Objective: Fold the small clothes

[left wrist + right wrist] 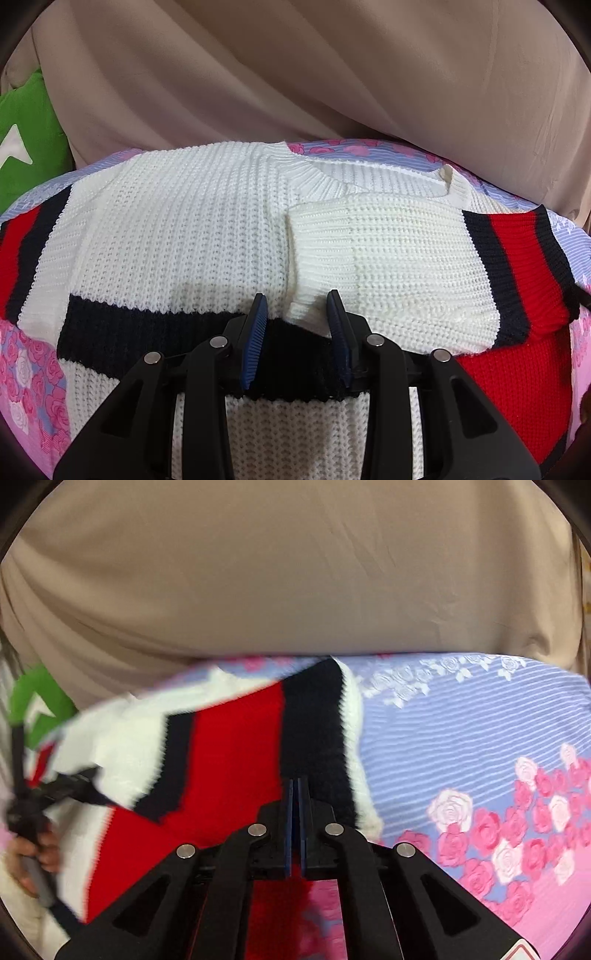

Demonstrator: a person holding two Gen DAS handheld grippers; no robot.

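A white knit sweater (177, 236) with navy and red bands lies flat on a floral bed sheet (33, 369). Its right sleeve (388, 258) is folded across the chest, with the red and navy stripes at the right. My left gripper (296, 304) stands over the navy band (147, 332), jaws parted, and the pads are not seen pressing on anything. In the right wrist view the sweater (236, 746) is blurred. My right gripper (295, 786) is shut just above its red and navy part. No cloth shows between the pads.
A large beige cloth (295, 74) rises behind the bed. A green cushion (26, 140) sits at the far left. A person's hand (33, 853) holds the left gripper's handle at the left edge. Bare striped and rose-patterned sheet (461, 731) lies right of the sweater.
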